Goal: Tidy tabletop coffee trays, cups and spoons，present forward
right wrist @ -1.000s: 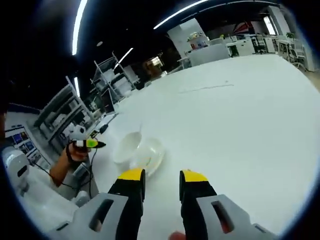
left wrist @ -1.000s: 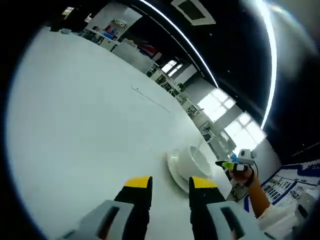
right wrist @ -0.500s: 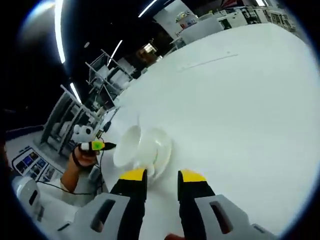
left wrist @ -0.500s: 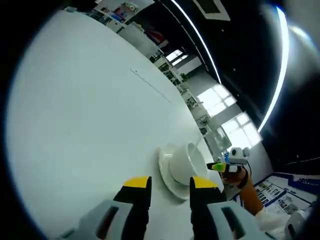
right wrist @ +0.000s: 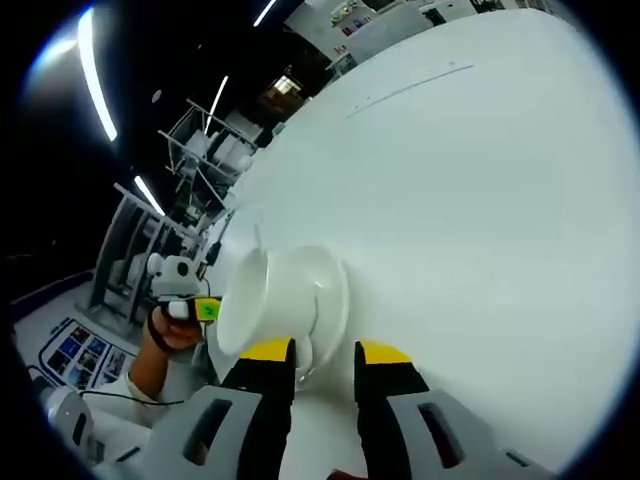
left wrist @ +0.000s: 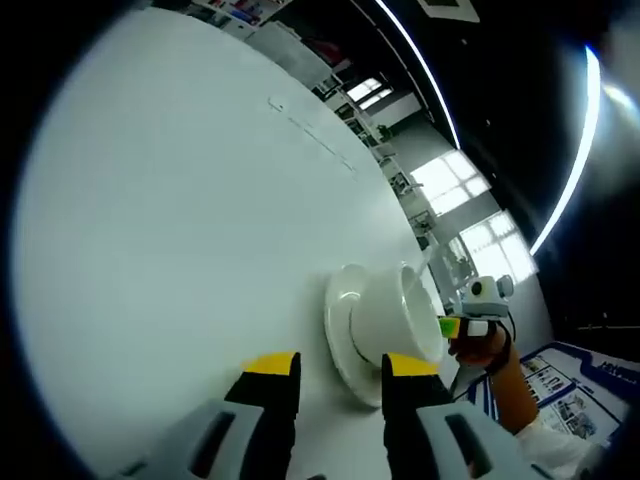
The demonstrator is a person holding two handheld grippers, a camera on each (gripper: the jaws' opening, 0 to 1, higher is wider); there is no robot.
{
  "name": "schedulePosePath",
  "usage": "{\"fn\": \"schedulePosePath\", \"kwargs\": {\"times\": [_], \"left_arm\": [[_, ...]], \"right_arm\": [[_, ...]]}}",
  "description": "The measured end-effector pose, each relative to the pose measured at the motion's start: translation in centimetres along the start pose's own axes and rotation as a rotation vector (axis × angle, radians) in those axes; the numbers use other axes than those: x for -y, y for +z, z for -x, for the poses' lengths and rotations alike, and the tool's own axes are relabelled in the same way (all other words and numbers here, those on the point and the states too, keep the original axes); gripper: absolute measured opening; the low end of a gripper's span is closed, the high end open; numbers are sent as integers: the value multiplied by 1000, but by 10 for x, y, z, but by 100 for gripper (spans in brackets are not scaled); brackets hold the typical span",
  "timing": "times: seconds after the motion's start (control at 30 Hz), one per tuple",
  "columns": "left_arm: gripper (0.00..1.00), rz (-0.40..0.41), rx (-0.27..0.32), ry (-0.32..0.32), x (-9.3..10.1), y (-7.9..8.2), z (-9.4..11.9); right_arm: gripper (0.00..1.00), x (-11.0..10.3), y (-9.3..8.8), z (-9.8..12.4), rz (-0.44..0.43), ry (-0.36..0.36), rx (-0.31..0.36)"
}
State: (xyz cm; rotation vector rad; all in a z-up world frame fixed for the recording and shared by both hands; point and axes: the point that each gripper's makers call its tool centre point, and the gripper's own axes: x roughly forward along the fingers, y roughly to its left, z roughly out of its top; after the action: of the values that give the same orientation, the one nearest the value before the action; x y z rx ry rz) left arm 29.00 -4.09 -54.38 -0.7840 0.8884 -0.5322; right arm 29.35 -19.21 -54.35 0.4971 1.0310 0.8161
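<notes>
A white cup [left wrist: 392, 312] stands on a white saucer [left wrist: 340, 325] on the white table [left wrist: 180, 220], just ahead and right of my left gripper [left wrist: 340, 368]. That gripper is open, and the saucer's near rim lies close to its right fingertip. In the right gripper view the same cup [right wrist: 262, 300] and saucer [right wrist: 330, 290] sit right beyond my right gripper [right wrist: 325, 352]. It is open too, with the saucer's rim just past its yellow tips. A thin pale handle [right wrist: 257, 236] sticks up by the cup's rim.
Beyond the table's edge a person's hand [left wrist: 480, 345] holds a small yellow-green and white device [right wrist: 190, 305]. Shelving [right wrist: 150, 250] and windows [left wrist: 450, 190] stand past that edge. The wide white tabletop [right wrist: 470, 200] stretches away from the saucer.
Both cameras have come closer to the cup and saucer, which look larger and nearer the fingertips. Both grippers keep the same gap.
</notes>
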Motion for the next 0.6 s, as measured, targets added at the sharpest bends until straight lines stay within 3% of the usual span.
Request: {"fn": "schedulePosePath", "kwargs": {"times": [0.27, 0.47, 0.57, 0.6], "left_arm": [[31, 98, -5, 2, 6, -8, -12], [27, 129, -7, 24, 12, -14, -17], [20, 140, -11, 54, 10, -18, -18], [16, 145, -25, 70, 1, -10, -22]], "right_arm": [[19, -5, -8, -14, -62, 24, -33], [16, 0, -4, -19, -85, 21, -55], [14, 0, -8, -22, -101, 12, -68], [12, 1, -9, -23, -102, 2, -74]]}}
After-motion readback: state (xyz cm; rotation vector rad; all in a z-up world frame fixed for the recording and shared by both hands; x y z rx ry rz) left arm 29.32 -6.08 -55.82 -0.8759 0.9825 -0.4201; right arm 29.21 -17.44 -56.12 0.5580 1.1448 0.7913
